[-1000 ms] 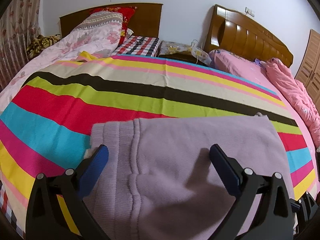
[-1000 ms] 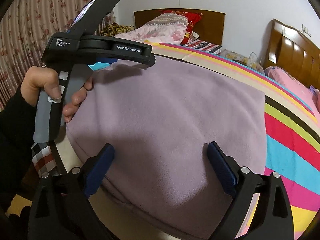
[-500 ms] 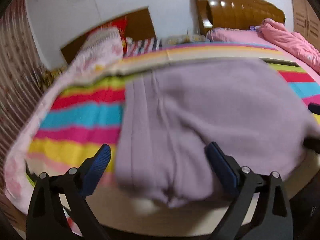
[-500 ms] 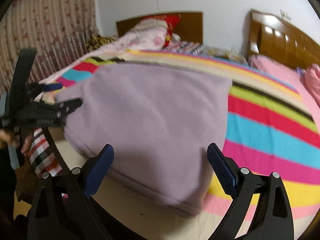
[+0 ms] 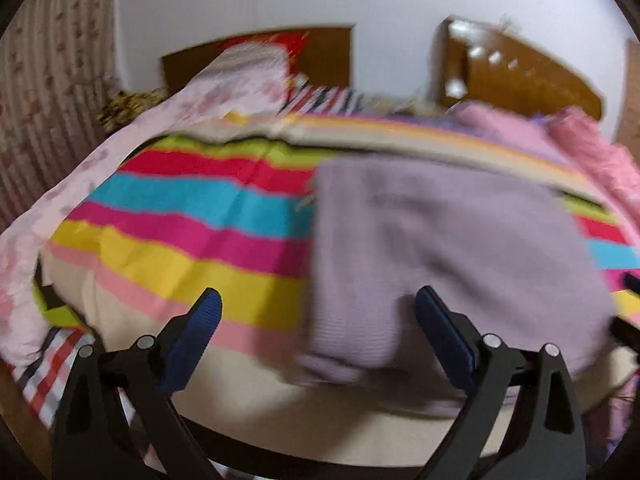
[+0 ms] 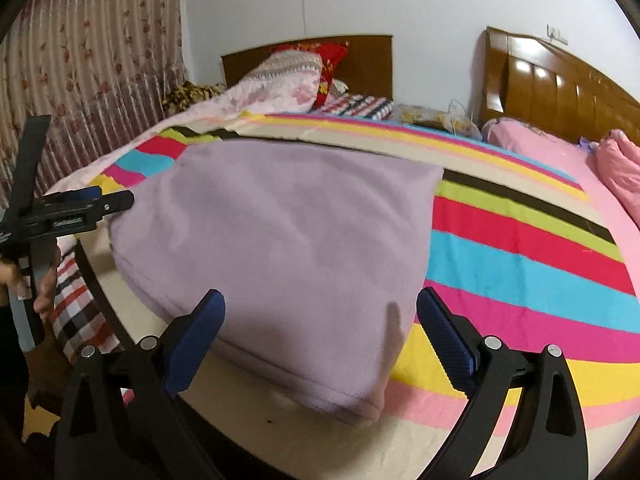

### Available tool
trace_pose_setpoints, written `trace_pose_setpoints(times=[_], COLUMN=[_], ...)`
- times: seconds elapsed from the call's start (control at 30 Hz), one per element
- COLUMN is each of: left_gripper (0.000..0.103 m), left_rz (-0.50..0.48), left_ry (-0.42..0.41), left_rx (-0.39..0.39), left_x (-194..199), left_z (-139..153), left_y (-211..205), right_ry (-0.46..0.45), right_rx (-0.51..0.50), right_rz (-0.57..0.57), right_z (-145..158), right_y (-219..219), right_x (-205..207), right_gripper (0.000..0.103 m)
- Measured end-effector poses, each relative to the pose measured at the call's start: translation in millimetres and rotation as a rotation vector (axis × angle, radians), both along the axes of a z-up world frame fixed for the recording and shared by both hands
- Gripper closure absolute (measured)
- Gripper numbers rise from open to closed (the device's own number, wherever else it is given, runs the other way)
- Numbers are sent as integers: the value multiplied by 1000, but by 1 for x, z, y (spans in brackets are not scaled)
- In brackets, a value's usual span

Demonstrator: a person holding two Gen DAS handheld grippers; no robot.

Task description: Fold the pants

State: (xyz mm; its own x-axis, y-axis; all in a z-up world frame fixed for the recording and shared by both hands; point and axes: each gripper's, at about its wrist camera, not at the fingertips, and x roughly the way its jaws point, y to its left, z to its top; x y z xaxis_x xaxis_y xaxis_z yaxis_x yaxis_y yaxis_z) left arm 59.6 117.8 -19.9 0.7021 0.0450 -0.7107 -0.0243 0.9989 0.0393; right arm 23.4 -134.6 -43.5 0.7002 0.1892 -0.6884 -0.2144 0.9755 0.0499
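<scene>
The lilac pants lie folded into a flat rectangle on the striped bedspread, near the bed's front edge. In the blurred left wrist view the same pants fill the right half. My left gripper is open, held back from the bed edge over the pants' left border, with nothing between its fingers. My right gripper is open too, hovering just in front of the pants' near right corner. From the right wrist view, the left gripper appears at the far left, held by a hand.
Pillows and a floral quilt pile up at the wooden headboard. A second bed with pink bedding stands at the right. A floral curtain hangs at the left. A checked sheet shows at the bed's front left edge.
Both grippers have pulled back from the pants toward the bed's front edge. The left one swung left, off the pants, and its view is blurred by motion. The pants stay flat.
</scene>
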Motion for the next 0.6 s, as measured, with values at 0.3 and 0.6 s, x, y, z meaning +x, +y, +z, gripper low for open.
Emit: trace_pose_setpoints(times=[0.3, 0.6], left_gripper=[1, 1], left_rz=[33, 42], left_ry=[-19, -16], left_rx=[-115, -68], left_x=[-10, -10], left_z=[-10, -9], left_y=[20, 9], right_ry=[-26, 37], right_rx=[15, 50], right_rz=[-61, -115], right_z=[5, -16], right_y=[-10, -27], right_x=[-2, 7], right_gripper=[9, 6])
